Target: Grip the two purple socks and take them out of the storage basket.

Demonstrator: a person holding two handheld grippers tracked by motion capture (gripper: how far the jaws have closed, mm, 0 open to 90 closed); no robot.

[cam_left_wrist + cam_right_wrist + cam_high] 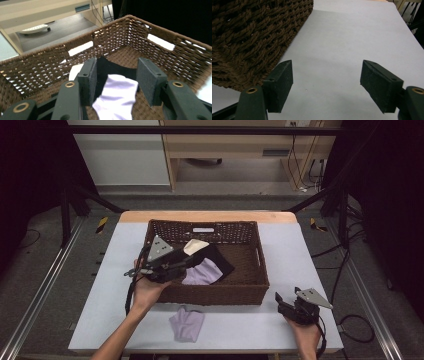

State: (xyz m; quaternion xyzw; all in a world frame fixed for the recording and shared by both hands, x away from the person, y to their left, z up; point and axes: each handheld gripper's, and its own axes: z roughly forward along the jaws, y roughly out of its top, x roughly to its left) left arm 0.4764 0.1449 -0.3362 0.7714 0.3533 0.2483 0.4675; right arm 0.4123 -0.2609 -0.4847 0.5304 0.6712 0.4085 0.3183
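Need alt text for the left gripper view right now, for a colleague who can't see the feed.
The left gripper, jaws open, hangs over the brown woven wicker basket, above a pale lilac sock that lies on a black cloth. Neither pad touches the sock.

Parted tongs (116,82) above lilac sock (117,97) in wicker basket (160,53)

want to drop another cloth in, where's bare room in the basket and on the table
Free: the basket's right half of the floor, and the table between the lilac cloth out front and the right tongs. Crowded: the basket's left half, where black, cream and lilac cloths pile under the left tongs.
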